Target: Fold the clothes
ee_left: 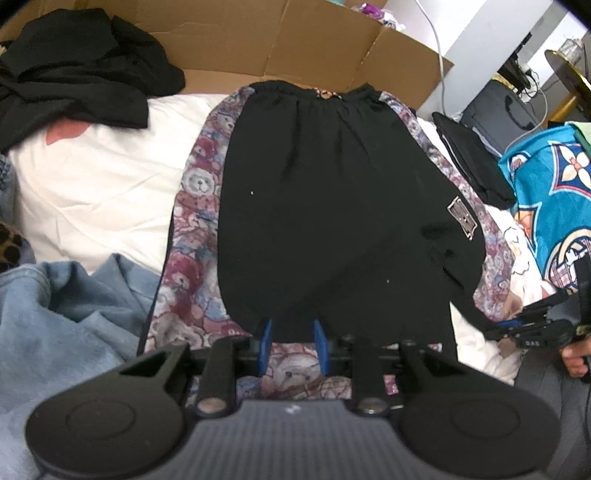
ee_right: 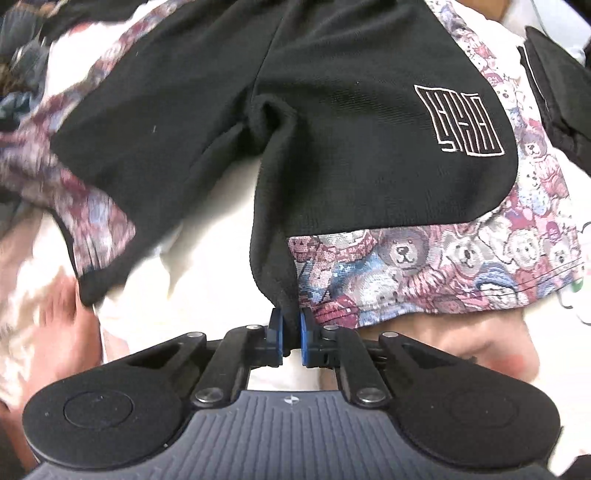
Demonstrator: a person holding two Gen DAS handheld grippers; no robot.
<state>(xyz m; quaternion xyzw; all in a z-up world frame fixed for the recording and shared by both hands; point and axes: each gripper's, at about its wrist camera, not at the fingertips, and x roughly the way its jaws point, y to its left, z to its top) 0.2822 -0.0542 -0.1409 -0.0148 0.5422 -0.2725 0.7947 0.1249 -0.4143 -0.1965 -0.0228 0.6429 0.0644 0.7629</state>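
The black shorts (ee_right: 332, 140) lie spread on the bed. The right gripper (ee_right: 290, 332), at 6 o'clock, pinches the inner hem, presumably to fold. The left gripper (ee_left: 293, 341) stands narrow around its hem; whether it grips, I cannot tell.

I work over a bed spread with a white sheet (ee_left: 99, 184). Past its far edge an opened cardboard box (ee_left: 280, 40) stands as a brown wall. Behind it rises a pale wall (ee_left: 476, 33) — a white cable (ee_left: 437, 48) hangs across it. At my far right sits a dark grey case (ee_left: 498, 114) — beyond it a round gold-rimmed table (ee_left: 569, 79), evenly lit.
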